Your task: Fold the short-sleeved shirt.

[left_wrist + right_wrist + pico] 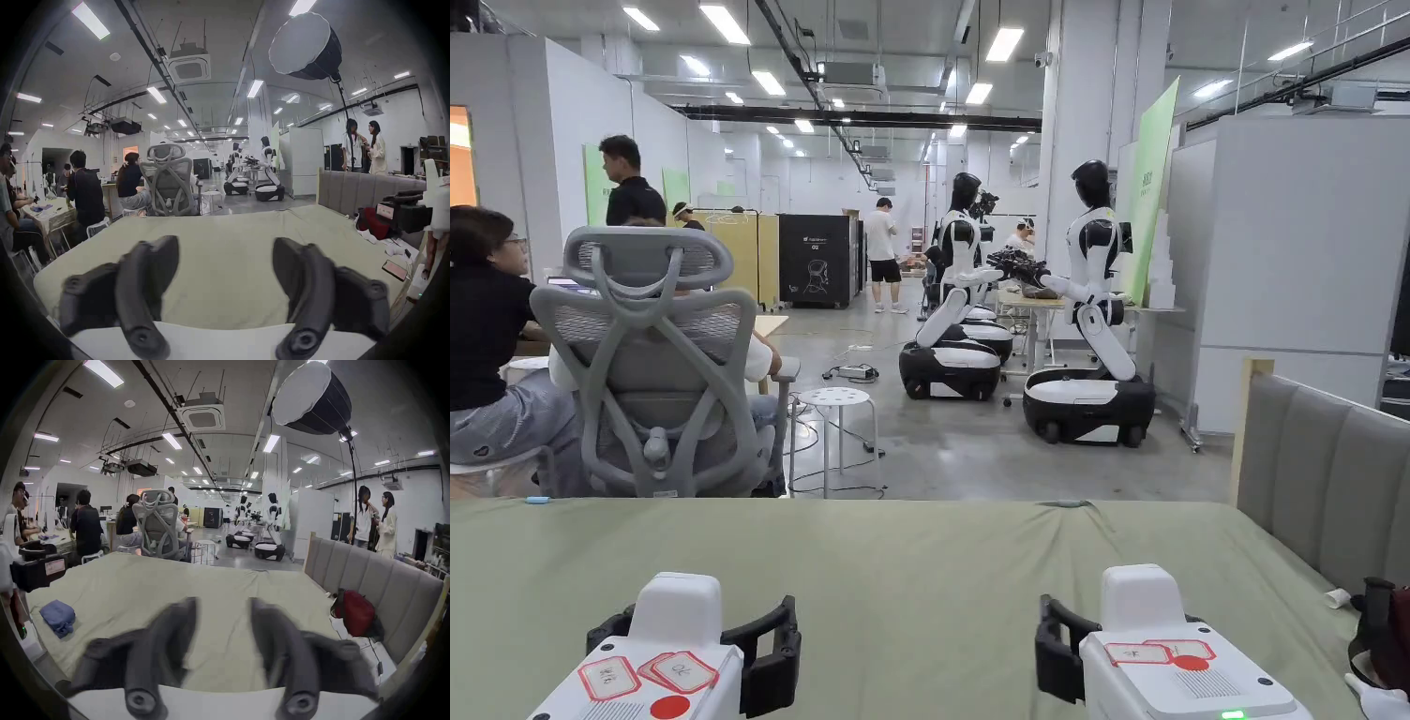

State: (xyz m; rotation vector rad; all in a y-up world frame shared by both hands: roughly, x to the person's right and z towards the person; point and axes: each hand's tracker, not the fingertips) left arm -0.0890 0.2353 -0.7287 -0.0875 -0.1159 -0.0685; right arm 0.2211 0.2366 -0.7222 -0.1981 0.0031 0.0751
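A blue garment point(58, 617) lies bunched in a small bundle near the left edge of the pale green bed sheet point(919, 581); I cannot tell its sleeves. My left gripper point(225, 243) hovers over the bare sheet, jaws wide apart and nothing between them. My right gripper point(224, 603) is also open and holds nothing, above the middle of the sheet, with the blue bundle off to its left. In the head view the left gripper point(689, 647) and right gripper point(1144, 637) sit side by side at the near edge of the bed.
A grey padded headboard point(1322, 478) runs along the right side. A red bag point(355, 615) and a phone point(394, 269) lie beside it. Beyond the far edge stand an office chair point(652, 366) and a white stool point(834, 398), with seated people and two humanoid robots farther back.
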